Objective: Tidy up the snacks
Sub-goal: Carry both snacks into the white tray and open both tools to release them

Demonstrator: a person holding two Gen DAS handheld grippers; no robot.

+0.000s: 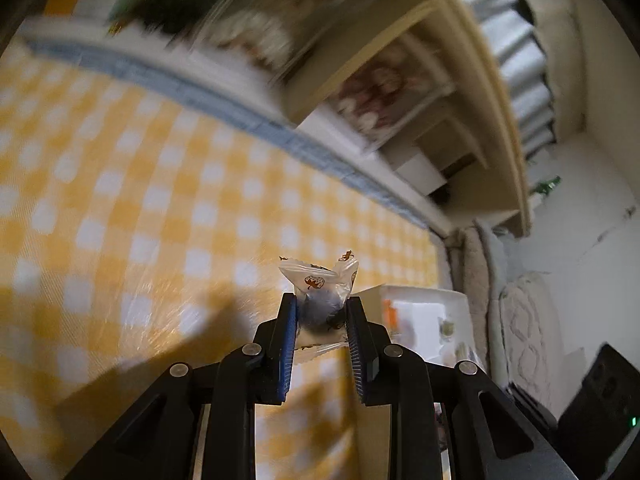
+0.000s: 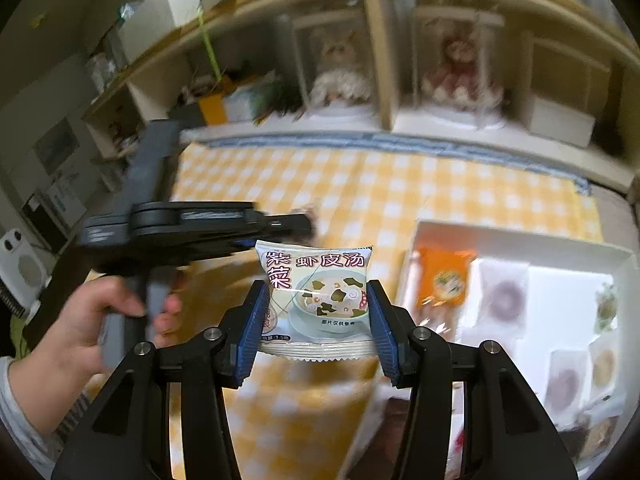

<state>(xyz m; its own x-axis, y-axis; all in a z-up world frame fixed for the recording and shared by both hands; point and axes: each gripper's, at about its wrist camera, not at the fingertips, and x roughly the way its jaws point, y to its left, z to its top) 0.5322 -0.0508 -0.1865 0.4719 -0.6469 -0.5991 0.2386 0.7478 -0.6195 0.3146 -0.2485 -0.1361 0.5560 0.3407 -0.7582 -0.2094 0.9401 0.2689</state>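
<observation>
My left gripper [image 1: 322, 304] is shut on a small wrapped candy [image 1: 320, 300], dark and round inside a clear wrapper with brown prints, held above the yellow checked tablecloth [image 1: 160, 200]. My right gripper [image 2: 316, 292] is shut on a seaweed soup packet [image 2: 318, 292], white with purple characters and a bowl picture, pressed at both side edges. In the right wrist view the left gripper's black body [image 2: 192, 228] crosses at the left, held by a hand [image 2: 92, 316]. A white box [image 2: 516, 240] at the right holds several snack packets, among them an orange one [image 2: 444, 280].
A cream shelf unit [image 2: 376, 60] stands behind the table with two dolls in clear cases [image 2: 340, 68] and small boxes. A blue trim [image 2: 360, 140] marks the cloth's far edge. The white box [image 1: 416, 300] also shows at the table's right end in the left wrist view.
</observation>
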